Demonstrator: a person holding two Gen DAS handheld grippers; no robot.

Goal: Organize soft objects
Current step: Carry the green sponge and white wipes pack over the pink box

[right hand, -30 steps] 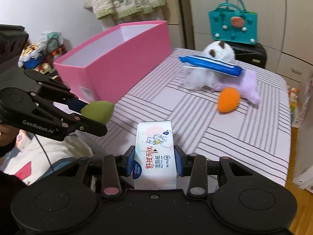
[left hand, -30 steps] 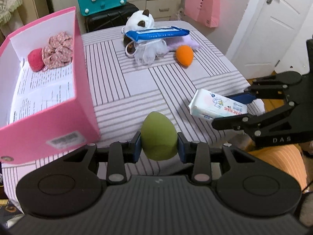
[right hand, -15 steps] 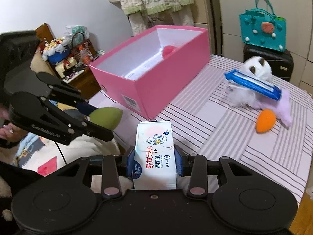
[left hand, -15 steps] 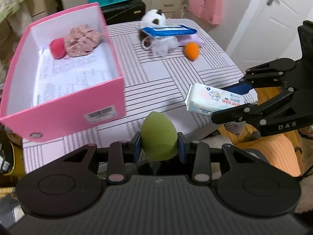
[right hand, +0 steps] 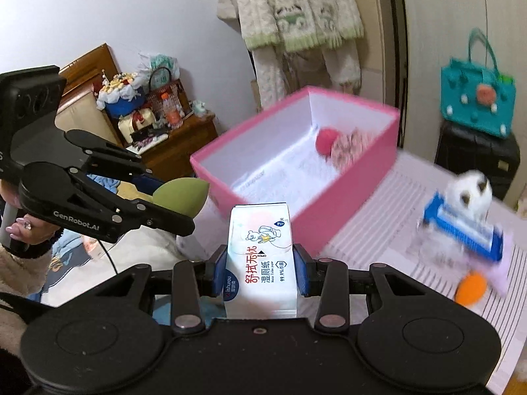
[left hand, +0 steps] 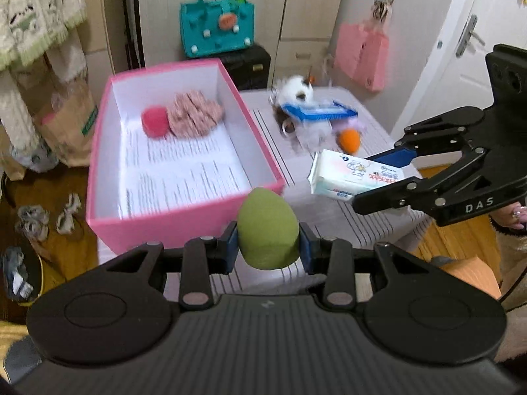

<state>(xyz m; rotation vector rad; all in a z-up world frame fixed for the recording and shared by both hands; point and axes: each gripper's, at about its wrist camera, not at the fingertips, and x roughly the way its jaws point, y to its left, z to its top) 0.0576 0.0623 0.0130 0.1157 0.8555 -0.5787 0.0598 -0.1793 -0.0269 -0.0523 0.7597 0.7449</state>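
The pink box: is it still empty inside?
No, the pink box already holds a red sponge and a pink floral scrunchie at its far end, on printed paper.

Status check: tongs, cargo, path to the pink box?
Left tongs shut on green sponge. Right tongs shut on wipes pack. Pink box open, nothing blocking.

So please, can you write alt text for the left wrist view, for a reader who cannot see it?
The left gripper holds a green egg-shaped sponge before an open pink box containing a red sponge and a pink scrunchie. At right, the right gripper holds a wet-wipes pack above a striped table.
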